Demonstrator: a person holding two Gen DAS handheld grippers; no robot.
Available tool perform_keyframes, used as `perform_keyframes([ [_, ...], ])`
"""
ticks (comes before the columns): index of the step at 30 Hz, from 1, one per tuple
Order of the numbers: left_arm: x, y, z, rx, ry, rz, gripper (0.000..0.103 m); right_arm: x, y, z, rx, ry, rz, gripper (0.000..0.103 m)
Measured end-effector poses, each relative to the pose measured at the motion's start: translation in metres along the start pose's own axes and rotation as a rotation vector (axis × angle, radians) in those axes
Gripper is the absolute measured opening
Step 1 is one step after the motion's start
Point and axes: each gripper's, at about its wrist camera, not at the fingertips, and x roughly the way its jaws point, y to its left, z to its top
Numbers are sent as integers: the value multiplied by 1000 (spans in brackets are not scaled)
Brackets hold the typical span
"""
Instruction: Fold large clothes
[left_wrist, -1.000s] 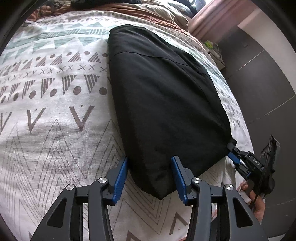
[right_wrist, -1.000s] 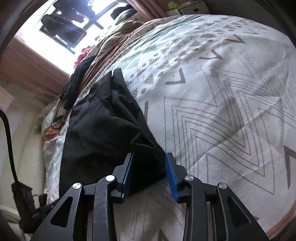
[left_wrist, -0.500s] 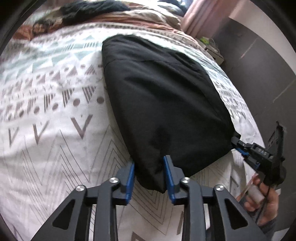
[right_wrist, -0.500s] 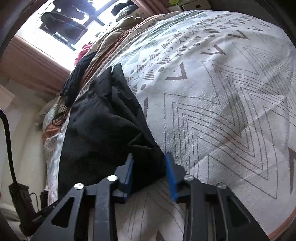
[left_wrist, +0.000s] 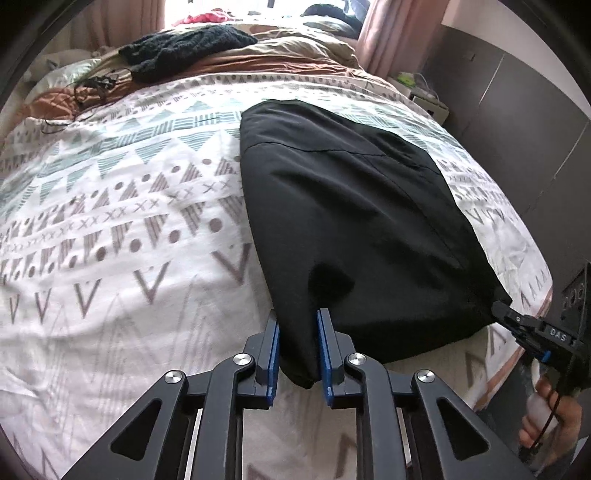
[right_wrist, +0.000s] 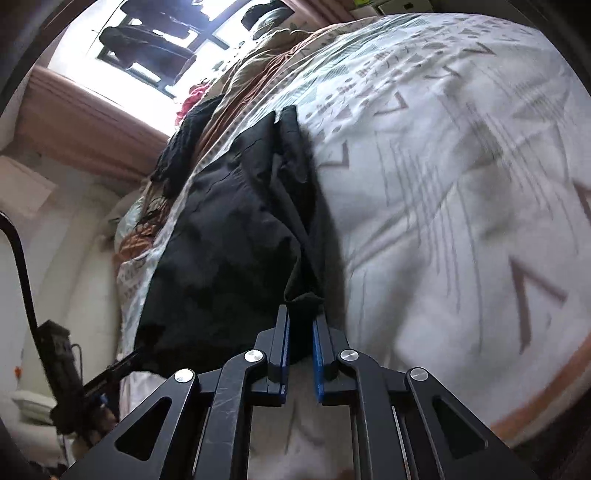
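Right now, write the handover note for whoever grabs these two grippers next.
Left gripper: jaws closing, its blue pads pinching the near left corner of the black garment.
Right gripper: jaws closing on the garment's near right corner, cloth bunched between the pads.
Garment: lies lengthwise on the patterned bedspread, near its right edge, already narrowed to a long panel; the near edge is lifting off the cover.
Done: both near corners taken.
Left: probably carry that edge toward the far end to fold the panel in half, lay it flat, release.
Far end of the bed holds a dark knit; keep the fold short of it.
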Motion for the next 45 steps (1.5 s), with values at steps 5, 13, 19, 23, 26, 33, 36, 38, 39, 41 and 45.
perform_keyframes([
  [5,-18,13,-26,5,7,-18,19,-9,6,-27,-23,30,22,11],
  [13,-40,13,-67,-4,24,-46,26,-26,6,-63,-47,47,-6,11],
  [19,-73,22,-78,-40,-2,-92,45,-55,16,-66,-68,10,-72,34],
  [23,-104,21,-77,-34,-68,-73,70,-82,31,-67,-103,-35,-41,47],
  [26,-120,20,-75,-39,-100,-74,81,-94,39,-64,-107,-57,-13,64],
  [33,-118,27,-50,-33,-120,-68,87,-97,54,-34,-123,-76,33,67],
  [36,-105,36,-34,-54,-114,-82,87,-84,54,-14,-102,-75,64,67],
  [38,-94,43,-22,-78,-105,-80,87,-74,55,-1,-98,-70,84,67],
  [39,-88,48,-15,-98,-101,-86,87,-70,56,4,-95,-66,87,67],
  [41,-77,55,-5,-128,-92,-94,87,-53,56,23,-84,-51,102,67],
  [45,-56,66,21,-172,-73,-86,87,-24,55,55,-70,-23,117,67],
])
